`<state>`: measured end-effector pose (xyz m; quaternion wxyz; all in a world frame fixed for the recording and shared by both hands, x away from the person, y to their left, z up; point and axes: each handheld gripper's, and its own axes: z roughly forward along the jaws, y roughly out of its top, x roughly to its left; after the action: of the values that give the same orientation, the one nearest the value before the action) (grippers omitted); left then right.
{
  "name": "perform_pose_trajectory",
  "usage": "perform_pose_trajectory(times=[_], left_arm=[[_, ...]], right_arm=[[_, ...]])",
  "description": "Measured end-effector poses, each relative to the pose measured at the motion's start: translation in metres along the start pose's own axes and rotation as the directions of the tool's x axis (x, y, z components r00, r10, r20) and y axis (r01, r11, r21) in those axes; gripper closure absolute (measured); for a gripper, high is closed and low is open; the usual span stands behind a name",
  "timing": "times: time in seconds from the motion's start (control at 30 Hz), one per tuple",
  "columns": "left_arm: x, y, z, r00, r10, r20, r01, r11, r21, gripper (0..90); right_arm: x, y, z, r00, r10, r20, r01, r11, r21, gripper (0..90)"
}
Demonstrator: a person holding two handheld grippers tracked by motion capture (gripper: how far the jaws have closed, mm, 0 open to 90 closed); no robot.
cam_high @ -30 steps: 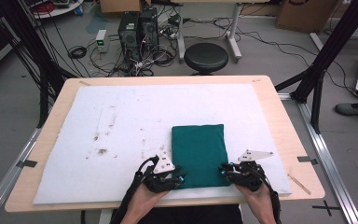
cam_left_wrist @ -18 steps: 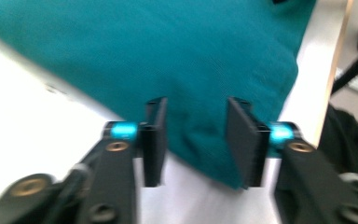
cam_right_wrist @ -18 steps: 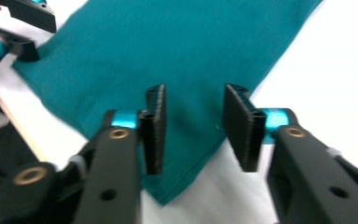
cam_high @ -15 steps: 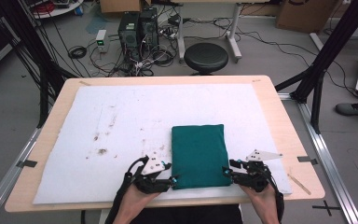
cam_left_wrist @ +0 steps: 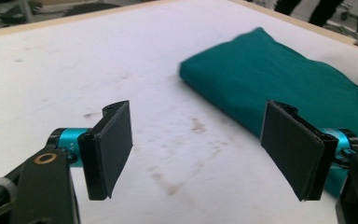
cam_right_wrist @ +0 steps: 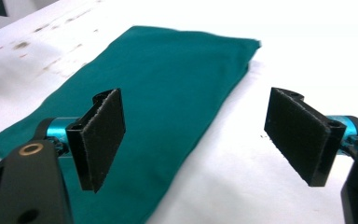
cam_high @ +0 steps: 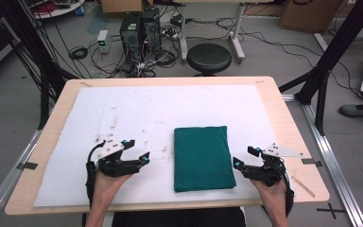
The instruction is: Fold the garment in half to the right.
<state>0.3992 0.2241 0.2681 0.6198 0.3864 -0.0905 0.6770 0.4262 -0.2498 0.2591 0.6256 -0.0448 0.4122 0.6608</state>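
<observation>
White mat [cam_high: 137, 113] on wooden table; folded green cloth [cam_high: 202, 157] right of mat's centre. Left gripper [cam_high: 139, 150] left of cloth, right gripper [cam_high: 243, 157] right of it, jaws just spread wide, nothing between. Best drawn back level, clear of folds.

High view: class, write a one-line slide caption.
Folded green cloth lies flat on the white mat, both grippers open beside it.

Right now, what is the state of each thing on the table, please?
Green cloth: folded into a flat rectangle, lying free on the white mat.
Left gripper: open, empty, jaws just opened.
Right gripper: open, empty, jaws just opened.
</observation>
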Motion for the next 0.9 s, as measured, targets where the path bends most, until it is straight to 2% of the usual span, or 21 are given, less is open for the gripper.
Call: perform_pose_trajectory(times=[0.03, 0.07, 0.1, 0.2, 0.23, 0.27, 0.3, 0.33, 0.37, 0.43, 0.47, 0.53, 0.7, 0.9], left_arm=[[0.006, -0.001, -0.004, 0.9999, 0.001, -0.012, -0.001, 1.0000, -0.003, 25.0], [0.006, -0.001, -0.004, 0.9999, 0.001, -0.012, -0.001, 1.0000, -0.003, 24.8], [0.017, -0.003, -0.014, 0.9991, -0.005, -0.043, 0.004, 0.9998, -0.020, 24.7], [0.031, -0.004, -0.028, 0.9962, -0.012, -0.086, 0.009, 0.9993, -0.037, 24.7], [0.031, -0.004, -0.028, 0.9962, -0.012, -0.086, 0.009, 0.9993, -0.037, 24.6], [0.040, -0.006, -0.039, 0.9931, -0.020, -0.115, 0.015, 0.9986, -0.051, 24.6], [0.040, -0.006, -0.039, 0.9931, -0.020, -0.115, 0.015, 0.9986, -0.051, 24.6], [0.048, -0.009, -0.048, 0.9885, -0.034, -0.147, 0.026, 0.9980, -0.057, 24.6], [0.052, -0.011, -0.053, 0.9855, -0.052, -0.161, 0.043, 0.9973, -0.060, 24.6], [0.055, -0.013, -0.057, 0.9846, -0.060, -0.164, 0.050, 0.9966, -0.066, 24.6], [0.059, -0.017, -0.063, 0.9808, -0.068, -0.183, 0.056, 0.9960, -0.070, 24.6], [0.062, -0.019, -0.067, 0.9773, -0.074, -0.198, 0.061, 0.9957, -0.069, 24.6], [0.066, -0.020, -0.074, 0.9729, -0.084, -0.215, 0.068, 0.9945, -0.079, 24.6], [0.073, -0.026, -0.081, 0.9627, -0.090, -0.255, 0.074, 0.9947, -0.071, 24.6]], right_arm=[[-0.002, 0.001, -0.001, 1.0000, 0.004, 0.005, -0.004, 1.000, -0.002, 20.7], [-0.004, 0.001, -0.001, 0.9999, 0.010, 0.009, -0.010, 1.000, -0.006, 20.7], [-0.006, 0.002, -0.002, 0.9998, 0.011, 0.016, -0.010, 1.000, -0.015, 20.7], [-0.011, 0.004, -0.004, 0.9990, 0.001, 0.045, 0.000, 0.999, -0.037, 20.7], [-0.011, 0.004, -0.004, 0.9990, 0.001, 0.045, 0.000, 0.999, -0.037, 20.7], [-0.014, 0.005, -0.006, 0.9974, -0.013, 0.071, 0.017, 0.998, -0.058, 20.7], [-0.014, 0.005, -0.006, 0.9974, -0.013, 0.071, 0.017, 0.998, -0.058, 20.7], [-0.017, 0.005, -0.006, 0.9964, -0.013, 0.084, 0.019, 0.997, -0.069, 20.7], [-0.018, 0.006, -0.006, 0.9960, -0.011, 0.088, 0.017, 0.997, -0.071, 20.7], [-0.021, 0.006, -0.007, 0.9953, -0.006, 0.096, 0.014, 0.997, -0.075, 20.7], [-0.022, 0.006, -0.008, 0.9946, -0.003, 0.103, 0.011, 0.997, -0.077, 20.7], [-0.024, 0.004, -0.008, 0.9943, 0.004, 0.106, 0.005, 0.997, -0.081, 20.7], [-0.026, 0.001, -0.009, 0.9927, 0.014, 0.120, -0.004, 0.997, -0.082, 20.7], [-0.029, 0.000, -0.011, 0.9915, 0.027, 0.127, -0.017, 0.997, -0.077, 20.7]])
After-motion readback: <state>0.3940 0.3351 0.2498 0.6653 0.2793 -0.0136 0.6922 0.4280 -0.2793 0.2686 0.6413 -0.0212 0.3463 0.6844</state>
